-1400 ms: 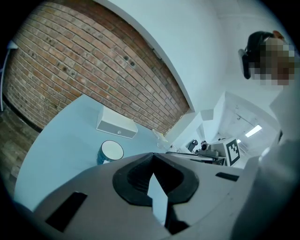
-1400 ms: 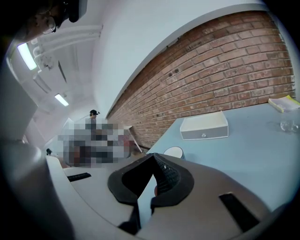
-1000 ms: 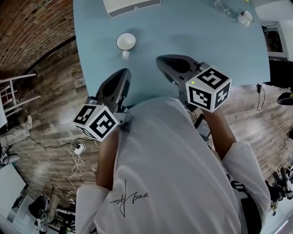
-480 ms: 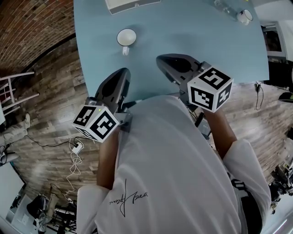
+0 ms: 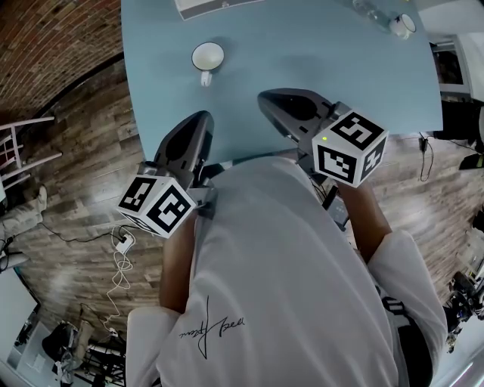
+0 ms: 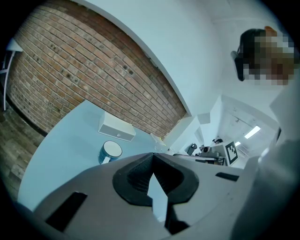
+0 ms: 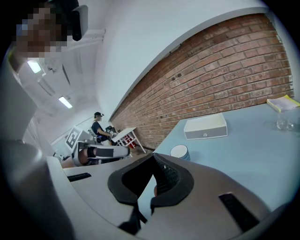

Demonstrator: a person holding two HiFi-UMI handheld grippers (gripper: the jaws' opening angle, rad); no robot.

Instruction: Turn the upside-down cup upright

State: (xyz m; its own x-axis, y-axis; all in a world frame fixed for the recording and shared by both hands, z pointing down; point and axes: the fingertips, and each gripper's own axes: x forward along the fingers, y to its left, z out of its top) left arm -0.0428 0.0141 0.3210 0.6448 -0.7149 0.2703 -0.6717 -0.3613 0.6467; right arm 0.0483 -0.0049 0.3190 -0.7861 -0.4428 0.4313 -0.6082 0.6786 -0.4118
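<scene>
Since the left gripper (image 6: 153,155) hangs at the near edge of the table (image 5: 340,68) with its jaws drawn together on nothing, the first hazard is a late opening; if the jaws do not part before they reach the cup (image 5: 207,56), they would likely shove it rather than take it. That cup stands well apart from both grippers, towards the table's left side, with a flat white disc facing up and its handle pointing back at the person; a push from the right could slide it towards that left edge. Its blue wall looks smooth, so I judge a light pinch might slip as the cup is rolled over, and a grip on the handle alone could let it swing. Beyond it a white box (image 5: 219,6) sits at the far edge, near enough to be bumped by a wide swing. The right gripper (image 7: 153,155) is likewise closed and empty. Far right, a clear glass (image 5: 368,10) and a small white cup (image 5: 403,25) could be mistaken for the target. Counted: two grippers; one cup to turn; one box; one glass; one further small cup.
</scene>
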